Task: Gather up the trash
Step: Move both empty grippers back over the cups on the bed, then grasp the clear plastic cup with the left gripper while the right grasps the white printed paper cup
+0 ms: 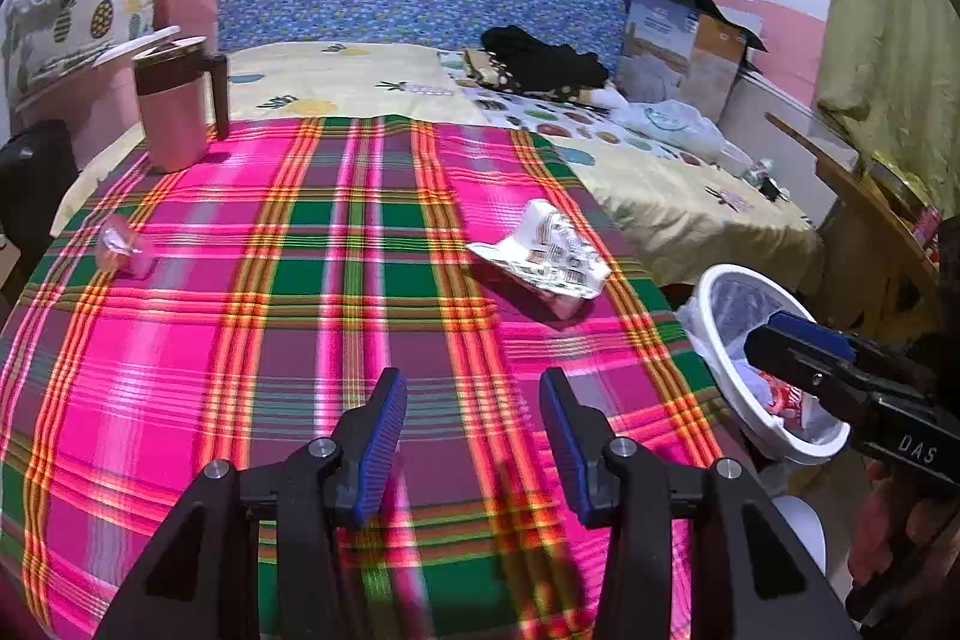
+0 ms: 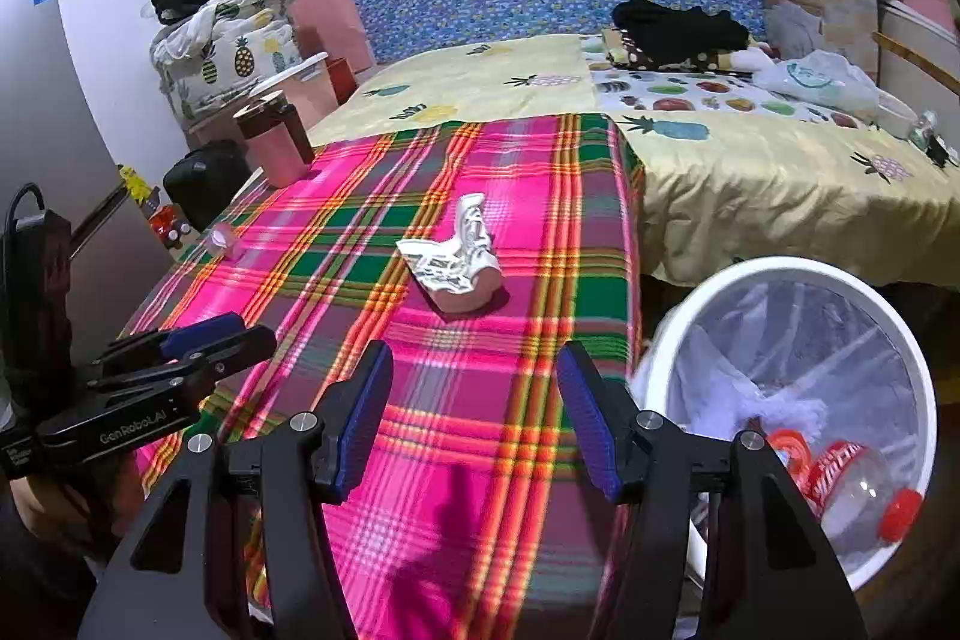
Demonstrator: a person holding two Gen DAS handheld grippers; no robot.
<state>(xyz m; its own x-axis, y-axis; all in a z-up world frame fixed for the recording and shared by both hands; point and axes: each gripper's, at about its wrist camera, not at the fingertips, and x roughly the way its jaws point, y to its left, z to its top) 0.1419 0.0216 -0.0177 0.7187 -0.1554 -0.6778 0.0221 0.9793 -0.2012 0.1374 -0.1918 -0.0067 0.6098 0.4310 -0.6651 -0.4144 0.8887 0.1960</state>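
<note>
A crumpled white printed wrapper point(image 1: 549, 253) point(image 2: 453, 256) lies on the pink-and-green plaid cloth point(image 1: 288, 316) point(image 2: 480, 400), right of the middle. A small pink crumpled wrapper point(image 1: 123, 250) point(image 2: 225, 238) sits near the cloth's left edge. My left gripper point(image 1: 474, 436) hovers open over the near part of the cloth with nothing between its blue pads. My right gripper point(image 2: 474, 418) is open too and empty, above the cloth's near right side, beside the white bin point(image 2: 900, 352) point(image 1: 720, 280). The bin is lined with clear plastic and holds a plastic bottle with a red label and cap point(image 2: 858, 490).
A pink mug with a brown lid point(image 1: 174, 100) point(image 2: 273, 139) stands at the cloth's far left corner. Behind lies a bed with a yellow fruit-print sheet point(image 1: 672, 196), black clothes point(image 1: 540, 58), a plastic bag point(image 1: 672, 124) and a cardboard box point(image 1: 690, 40). A black case point(image 2: 204, 178) sits at the left.
</note>
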